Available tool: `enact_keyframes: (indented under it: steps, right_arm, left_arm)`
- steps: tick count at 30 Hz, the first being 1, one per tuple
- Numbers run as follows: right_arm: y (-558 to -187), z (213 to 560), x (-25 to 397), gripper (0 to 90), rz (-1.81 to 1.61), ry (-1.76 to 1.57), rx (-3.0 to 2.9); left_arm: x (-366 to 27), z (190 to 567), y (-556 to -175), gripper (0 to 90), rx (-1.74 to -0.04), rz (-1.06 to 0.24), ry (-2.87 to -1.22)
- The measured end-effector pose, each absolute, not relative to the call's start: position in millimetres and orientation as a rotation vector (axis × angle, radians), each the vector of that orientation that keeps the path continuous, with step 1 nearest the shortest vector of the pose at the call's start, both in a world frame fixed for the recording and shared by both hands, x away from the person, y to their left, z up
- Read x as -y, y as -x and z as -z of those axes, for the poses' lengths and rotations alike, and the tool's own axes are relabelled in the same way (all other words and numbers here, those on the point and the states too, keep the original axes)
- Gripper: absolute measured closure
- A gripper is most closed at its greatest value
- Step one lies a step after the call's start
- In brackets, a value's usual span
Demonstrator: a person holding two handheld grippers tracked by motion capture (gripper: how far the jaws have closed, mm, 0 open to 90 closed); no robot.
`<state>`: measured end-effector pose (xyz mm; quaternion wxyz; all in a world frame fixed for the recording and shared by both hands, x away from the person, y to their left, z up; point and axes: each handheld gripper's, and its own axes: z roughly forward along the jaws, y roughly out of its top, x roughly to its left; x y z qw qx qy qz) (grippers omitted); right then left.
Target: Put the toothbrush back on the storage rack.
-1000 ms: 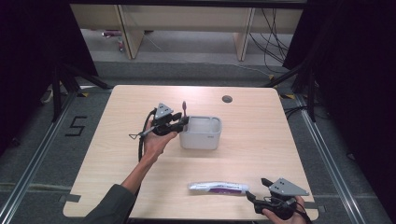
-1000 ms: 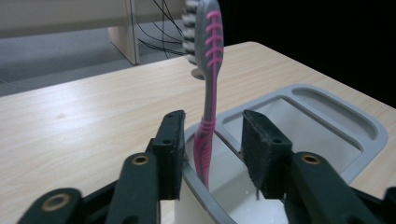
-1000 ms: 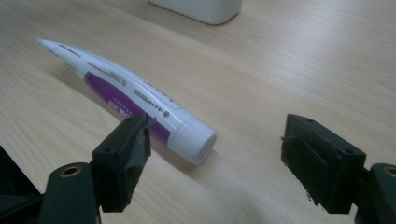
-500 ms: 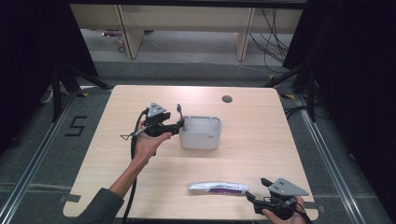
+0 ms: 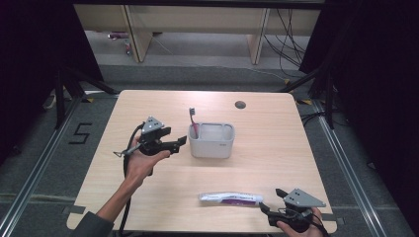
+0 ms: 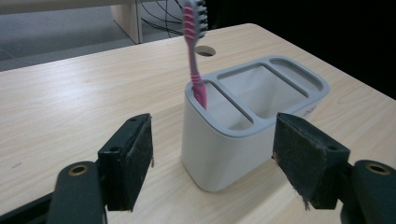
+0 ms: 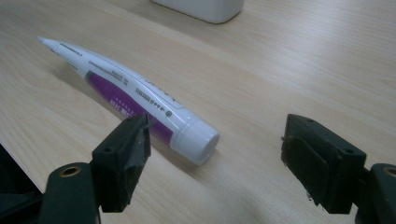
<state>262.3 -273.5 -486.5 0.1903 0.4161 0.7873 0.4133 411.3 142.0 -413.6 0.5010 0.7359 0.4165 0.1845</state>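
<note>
A grey-rimmed white holder [image 5: 211,141] [image 6: 252,135] with several compartments stands mid-table. A pink toothbrush [image 5: 193,123] [image 6: 194,56] stands upright in its left end compartment, bristles up. My left gripper [image 5: 179,143] [image 6: 215,144] hovers just left of the holder, open and empty, its jaws framing the holder's near corner. A white and purple toothpaste tube [image 5: 231,198] [image 7: 126,93] lies flat near the front edge, cap towards my right gripper [image 5: 272,201] [image 7: 219,154]. That gripper is open, and the cap end lies just ahead of its left jaw, untouched.
The wooden table [image 5: 276,148] has a small round hole [image 5: 240,104] at the back right. Beyond it are desk legs and loose cables on the floor. A floor mark "5" [image 5: 79,133] lies to the left.
My left gripper has drawn back from the holder, left and towards the person, leaving the toothbrush standing in it. The right gripper and the tube have not moved.
</note>
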Motion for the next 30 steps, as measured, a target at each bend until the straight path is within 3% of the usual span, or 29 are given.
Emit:
enact_keyframes:
  steps: [30]
  right_arm:
    - [-262.0,484.8,273.2,24.5,-1.148,-1.136,-2.212]
  left_arm:
    - [-160.5,422.3,-362.5,20.6,-0.906,-0.383,-1.802]
